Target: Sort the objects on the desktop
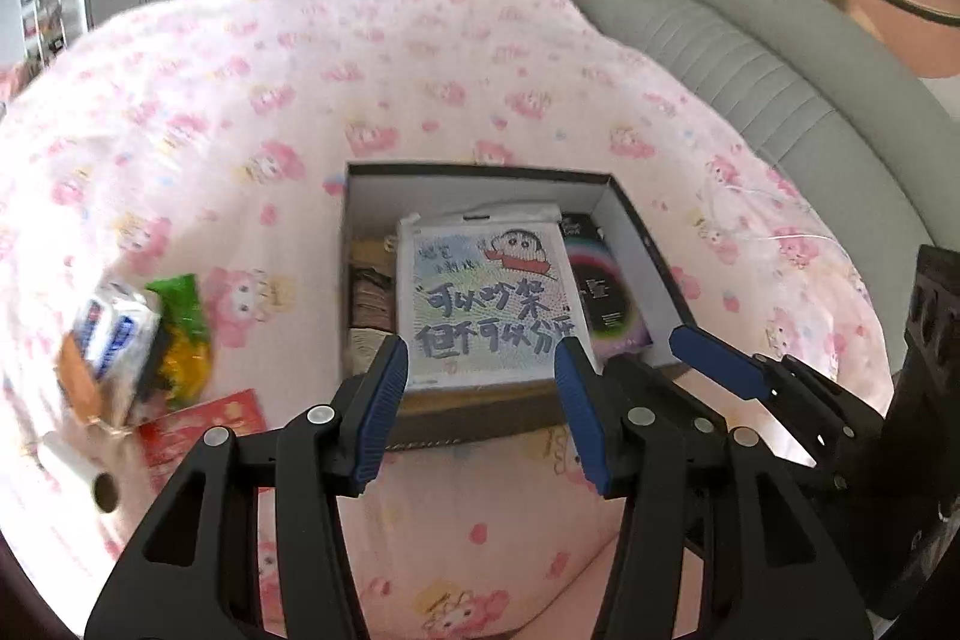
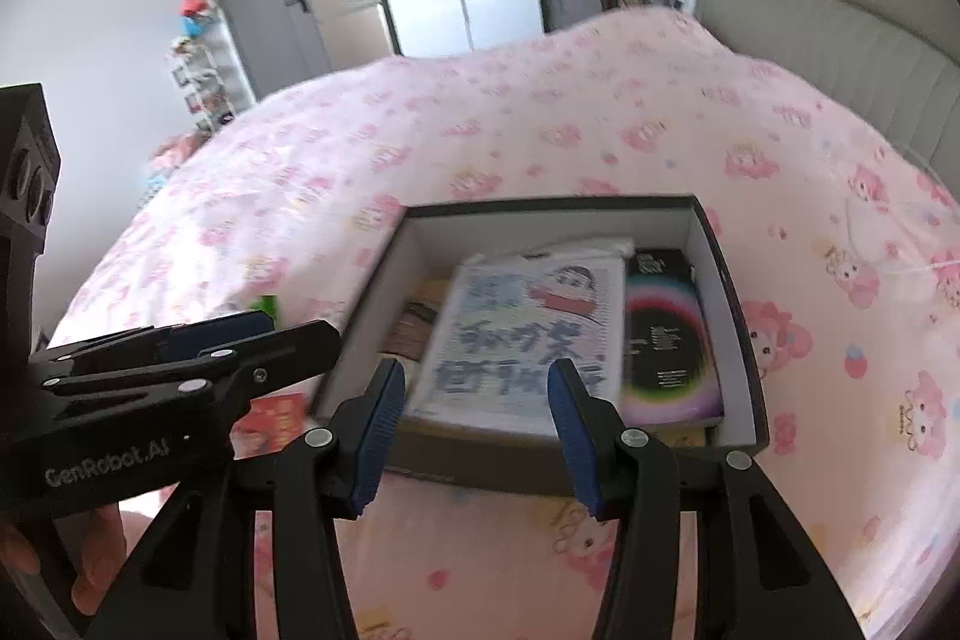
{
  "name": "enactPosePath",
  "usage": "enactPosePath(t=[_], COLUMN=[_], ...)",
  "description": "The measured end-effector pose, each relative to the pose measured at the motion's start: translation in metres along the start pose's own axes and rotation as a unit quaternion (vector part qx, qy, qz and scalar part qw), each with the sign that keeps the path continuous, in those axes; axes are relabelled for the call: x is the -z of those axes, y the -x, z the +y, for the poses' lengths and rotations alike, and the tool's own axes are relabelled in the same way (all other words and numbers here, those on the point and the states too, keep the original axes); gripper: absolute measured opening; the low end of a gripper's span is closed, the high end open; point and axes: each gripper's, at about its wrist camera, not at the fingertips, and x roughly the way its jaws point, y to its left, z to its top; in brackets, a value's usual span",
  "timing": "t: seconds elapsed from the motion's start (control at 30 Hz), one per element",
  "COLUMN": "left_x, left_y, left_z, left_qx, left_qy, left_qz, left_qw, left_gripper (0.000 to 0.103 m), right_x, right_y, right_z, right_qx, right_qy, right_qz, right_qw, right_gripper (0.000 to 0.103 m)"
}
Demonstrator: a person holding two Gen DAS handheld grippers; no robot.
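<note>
Box point(image 1: 654, 244): open on pink bedspread point(image 1: 420, 88), holds cartoon-print pad point(image 1: 486, 298), dark booklet point(image 1: 606, 298).
Snack packets point(image 1: 138, 334): on bedspread, left of box.
Left tool point(image 1: 480, 388): pads apart, empty.
Right tool point(image 2: 477, 418): pads apart, empty.

My left gripper point(image 1: 480, 406) pointed steeply down, its blue pads parted with nothing between them. My right gripper point(image 2: 477, 430) hung just beside it at the same slant, jaws likewise apart and empty. My left hand point(image 2: 90, 574) gripped the left gripper's handle from below.
</note>
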Motion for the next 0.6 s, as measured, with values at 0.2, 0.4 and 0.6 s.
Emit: enactPosePath(t=[0.2,0.4,0.6], left_x=[0.028,0.063,0.09], left_y=[0.053,0.089,0.1], left_z=[-0.001,0.003,0.009], left_qx=[-0.001,-0.006,-0.026], left_qy=[-0.011,-0.023,-0.019], left_qz=[-0.036,-0.069,-0.078], left_qw=[0.9993,0.9973,0.9964], left_gripper=[0.058,0.093,0.095], right_x=[0.014,0.039,0.067], right_y=[0.034,0.058,0.067], right_z=[0.026,0.046,0.048], right_qx=[-0.004,0.006,0.006], right_qy=[-0.002,0.01,-0.015], right_qz=[-0.015,-0.036,-0.025], right_qw=[1.0,0.999,1.0], right_gripper=[0.046,0.058,0.06])
